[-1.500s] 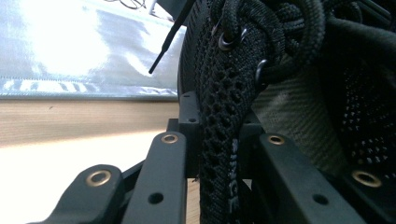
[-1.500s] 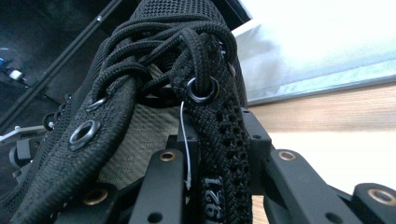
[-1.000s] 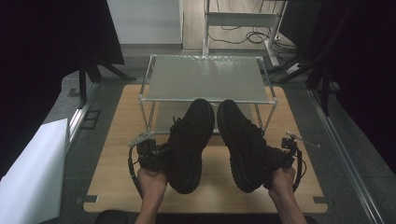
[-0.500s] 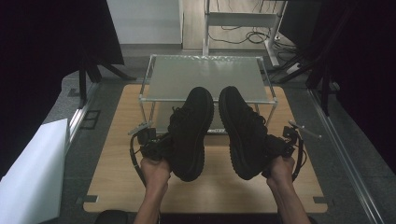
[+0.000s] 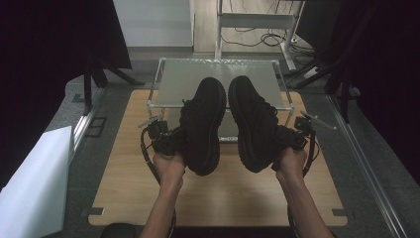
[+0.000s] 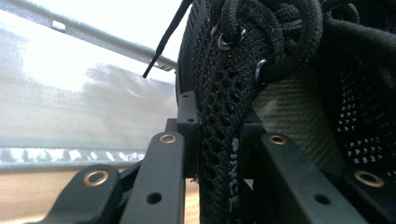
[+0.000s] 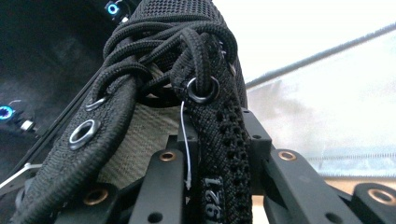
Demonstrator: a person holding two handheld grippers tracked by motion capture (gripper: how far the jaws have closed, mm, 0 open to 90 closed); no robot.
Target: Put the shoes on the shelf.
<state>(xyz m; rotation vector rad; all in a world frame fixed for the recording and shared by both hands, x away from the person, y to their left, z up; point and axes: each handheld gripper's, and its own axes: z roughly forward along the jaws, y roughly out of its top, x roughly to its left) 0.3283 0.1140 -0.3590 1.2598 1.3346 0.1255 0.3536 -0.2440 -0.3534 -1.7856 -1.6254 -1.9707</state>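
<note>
Two black lace-up shoes are held side by side above the wooden table [image 5: 218, 193], toes pointing away over the rack. My left gripper [image 5: 171, 141] is shut on the collar of the left shoe [image 5: 203, 124]; in the left gripper view the knit side wall of the left shoe [image 6: 219, 116] is pinched between the jaws of that gripper [image 6: 217, 154]. My right gripper [image 5: 287, 139] is shut on the right shoe [image 5: 252, 121]; in the right gripper view the eyelet edge of the right shoe [image 7: 219, 121] sits between the jaws of that gripper [image 7: 217, 158].
A low metal-framed rack with a frosted top [image 5: 173, 82] stands at the far end of the table, its lower shelf partly under the shoes. A white sheet [image 5: 34, 183] lies on the floor at left. Dark curtains flank both sides.
Both shoes have moved forward and up toward the rack, hands following. The grips are unchanged.
</note>
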